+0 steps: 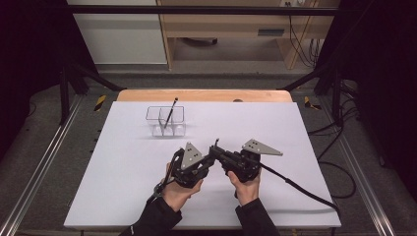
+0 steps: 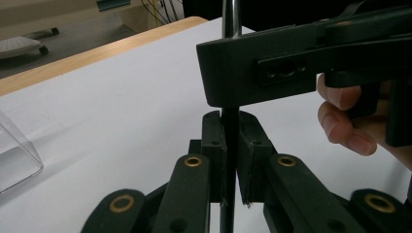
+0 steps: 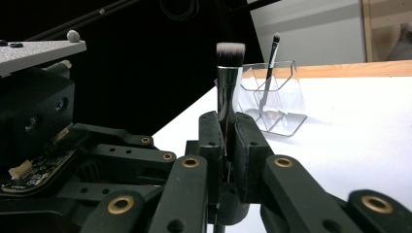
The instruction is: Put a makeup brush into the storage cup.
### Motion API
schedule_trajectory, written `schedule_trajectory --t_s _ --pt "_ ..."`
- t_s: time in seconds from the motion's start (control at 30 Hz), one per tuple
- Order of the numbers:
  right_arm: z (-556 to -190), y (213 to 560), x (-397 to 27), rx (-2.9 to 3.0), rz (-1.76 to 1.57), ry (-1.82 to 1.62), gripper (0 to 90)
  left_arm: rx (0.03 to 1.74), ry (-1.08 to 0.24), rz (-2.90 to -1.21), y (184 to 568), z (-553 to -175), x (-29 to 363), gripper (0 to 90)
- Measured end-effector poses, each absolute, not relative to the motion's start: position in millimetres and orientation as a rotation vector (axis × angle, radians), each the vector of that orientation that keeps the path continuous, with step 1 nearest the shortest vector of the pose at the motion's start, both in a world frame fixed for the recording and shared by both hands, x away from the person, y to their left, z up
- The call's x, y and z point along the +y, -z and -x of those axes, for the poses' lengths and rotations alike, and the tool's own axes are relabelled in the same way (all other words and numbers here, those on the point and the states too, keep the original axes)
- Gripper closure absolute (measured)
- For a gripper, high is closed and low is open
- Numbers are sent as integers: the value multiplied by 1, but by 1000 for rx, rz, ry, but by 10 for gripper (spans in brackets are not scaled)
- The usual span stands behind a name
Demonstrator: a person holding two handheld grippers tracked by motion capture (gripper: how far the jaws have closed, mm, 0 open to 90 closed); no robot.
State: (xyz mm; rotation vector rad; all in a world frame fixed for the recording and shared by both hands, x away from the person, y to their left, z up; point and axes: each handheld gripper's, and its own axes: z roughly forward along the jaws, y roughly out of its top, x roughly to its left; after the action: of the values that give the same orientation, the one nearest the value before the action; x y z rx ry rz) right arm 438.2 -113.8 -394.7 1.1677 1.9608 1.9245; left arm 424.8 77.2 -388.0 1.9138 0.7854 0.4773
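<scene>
Grip check, left to right. We see the clear plastic two-compartment holder standing far left on the white table sheet, with a thin dark brush leaning in it, likely the destination. The left gripper is clenched on the black handle of a silver-ferruled makeup brush with white-tipped bristles. The right gripper clamps the same brush higher up. Both hold it upright above the sheet; we judge this a handover, to reposition the grasp before insertion.
</scene>
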Motion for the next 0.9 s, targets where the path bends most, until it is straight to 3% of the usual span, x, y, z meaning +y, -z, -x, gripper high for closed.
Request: schedule_trajectory --t_s 0.1,0.47,0.9 --pt "-438 393 -115 1956 -1165 -1924 823 781 -485 -1909 387 -425 78 827" --pt "-433 384 -124 1933 -1114 -1842 448 832 -504 -1890 391 -431 97 827" --pt "-433 382 -147 1965 -1110 -1573 142 870 -529 -1838 385 -433 142 826"
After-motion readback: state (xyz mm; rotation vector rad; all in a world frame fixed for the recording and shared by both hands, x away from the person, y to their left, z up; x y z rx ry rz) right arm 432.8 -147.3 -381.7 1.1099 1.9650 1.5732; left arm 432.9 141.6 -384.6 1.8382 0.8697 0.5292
